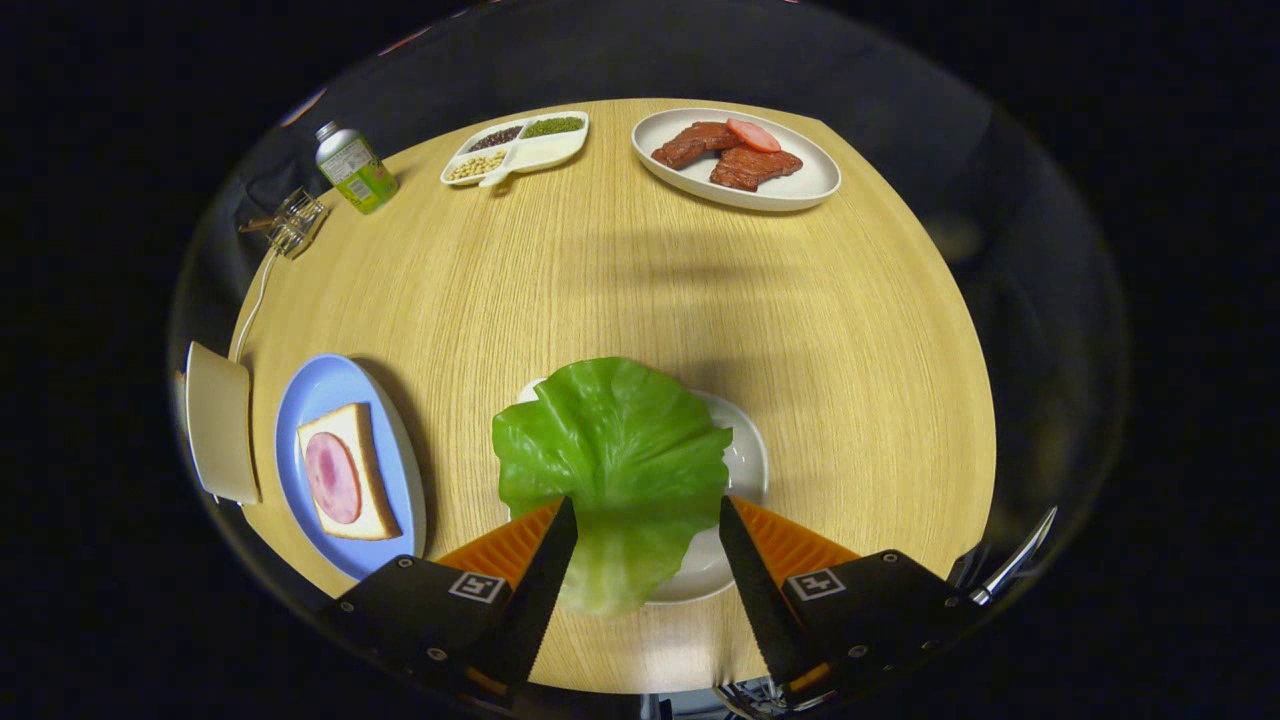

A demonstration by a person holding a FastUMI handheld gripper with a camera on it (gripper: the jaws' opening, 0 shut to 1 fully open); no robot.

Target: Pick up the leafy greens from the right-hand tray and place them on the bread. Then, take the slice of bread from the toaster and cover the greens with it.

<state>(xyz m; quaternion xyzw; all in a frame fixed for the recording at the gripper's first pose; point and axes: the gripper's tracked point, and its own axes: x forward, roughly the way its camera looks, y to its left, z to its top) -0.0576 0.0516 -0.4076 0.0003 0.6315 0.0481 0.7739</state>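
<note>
Table [620, 270], pale wood, round. Greens [615, 450]: one leaf on a white tray [745, 460], lying between the fingers of the gripper [648, 520], stem end toward it, long axis along them. Gripper released, jaws wide either side of the leaf. Bread [350, 475]: on a blue plate [320, 400], well to the left.

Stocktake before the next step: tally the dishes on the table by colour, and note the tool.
White dishes: 3 (lettuce plate, meat plate, divided tray)
Blue plates: 1
Total: 4
The tool is open, its fingers either side of the lettuce.
</note>
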